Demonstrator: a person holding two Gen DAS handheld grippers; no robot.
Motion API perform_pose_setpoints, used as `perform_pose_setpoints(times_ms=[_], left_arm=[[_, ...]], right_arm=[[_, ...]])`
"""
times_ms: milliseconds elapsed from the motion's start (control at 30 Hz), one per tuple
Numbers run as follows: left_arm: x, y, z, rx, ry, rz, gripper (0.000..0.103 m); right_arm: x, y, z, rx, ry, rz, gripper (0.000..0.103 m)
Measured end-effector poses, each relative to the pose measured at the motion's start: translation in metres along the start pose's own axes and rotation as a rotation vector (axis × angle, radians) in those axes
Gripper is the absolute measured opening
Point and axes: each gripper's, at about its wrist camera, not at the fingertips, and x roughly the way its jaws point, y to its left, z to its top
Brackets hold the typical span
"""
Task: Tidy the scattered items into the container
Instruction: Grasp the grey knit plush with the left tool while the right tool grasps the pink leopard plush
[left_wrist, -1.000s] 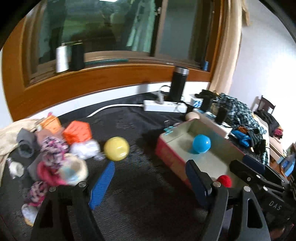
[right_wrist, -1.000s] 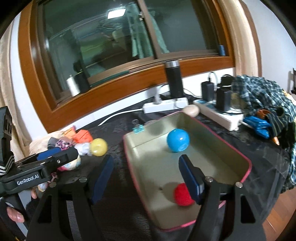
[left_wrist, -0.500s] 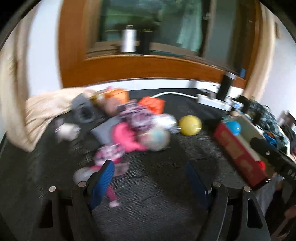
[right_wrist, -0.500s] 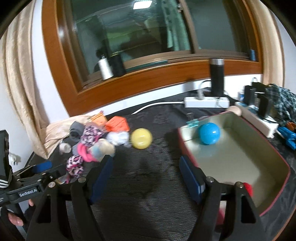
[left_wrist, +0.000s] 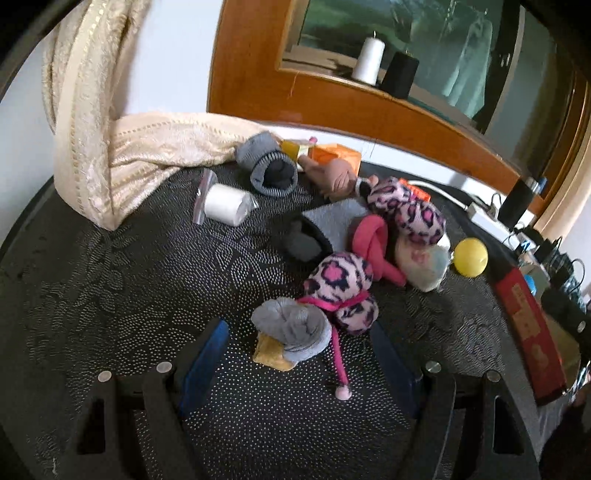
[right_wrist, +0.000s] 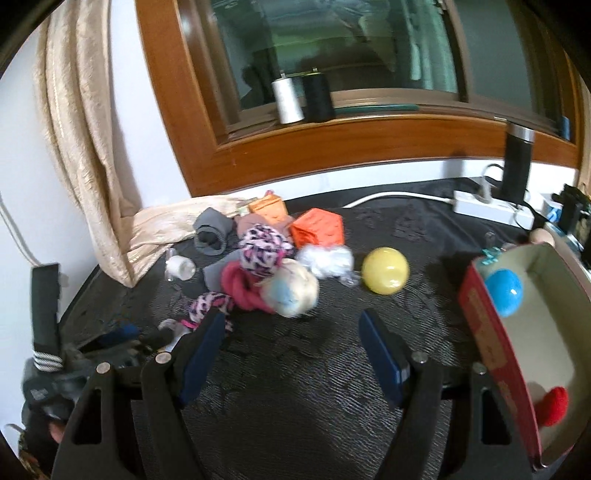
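The left gripper (left_wrist: 299, 354) stands wide open and empty, a rolled grey sock (left_wrist: 291, 328) between its jaws. The right gripper (right_wrist: 291, 343), equally spread, holds nothing; the red-walled cardboard box (right_wrist: 491, 339) sits right of its jaws, the glossy yellow ball (right_wrist: 385, 270) ahead, perhaps just touching the clutter.

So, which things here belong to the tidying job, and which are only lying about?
For the job:
- yellow ball
- leopard sock ball
- grey sock ball
- orange box
- container, already holding blue ball and red ball

Lying about:
- thread spools
- black flask
- power strip
- curtain
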Motion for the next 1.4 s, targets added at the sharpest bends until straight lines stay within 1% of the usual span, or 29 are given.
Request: perform_pose_setpoints(times_ms=[233,367,467,633,800,867,900,933,1000,1100,1300,1400], left_arm=[[0.017,0.005,-0.002,-0.021,0.031,-0.009,0.081],[0.027,0.006,-0.003,-0.028,0.054,0.001,0.081],[0.033,0.004,-0.003,-0.023,0.067,0.009,0.081],[0.039,-0.001,-0.005,-0.003,0.065,0.03,0.081],[0.037,-0.002,-0.006,-0.006,0.053,0.021,0.081],[0.035,-0.002,-0.006,-0.009,0.045,0.04,0.07],[0.034,-0.002,-0.006,-0.007,0.042,0.056,0.059],[0.033,-0.002,-0.006,-0.008,0.04,0.066,0.056],[0.028,0.001,-0.006,-0.019,0.029,0.093,0.055],[0.015,0.006,-0.004,-0.039,-0.011,0.125,0.055],[-0.003,0.014,0.001,-0.023,-0.092,0.182,0.055],[-0.013,0.016,0.003,-0.029,-0.124,0.188,0.055]], right_arm=[[0.025,0.011,0.007,0.022,0.012,0.041,0.078],[0.043,0.003,0.0,0.066,0.031,0.051,0.078],[0.052,-0.006,-0.005,0.1,0.029,0.056,0.078],[0.062,-0.018,-0.011,0.138,0.042,0.037,0.078],[0.062,-0.016,-0.013,0.128,0.029,0.032,0.078],[0.062,-0.013,-0.014,0.115,0.03,0.035,0.078],[0.062,-0.012,-0.015,0.109,0.031,0.038,0.078],[0.063,-0.011,-0.016,0.103,0.032,0.04,0.078],[0.063,-0.008,-0.017,0.086,0.033,0.049,0.078],[0.063,-0.003,-0.019,0.064,0.031,0.061,0.078],[0.065,0.007,-0.022,0.018,0.028,0.078,0.078],[0.068,0.012,-0.025,-0.005,0.033,0.082,0.078]])
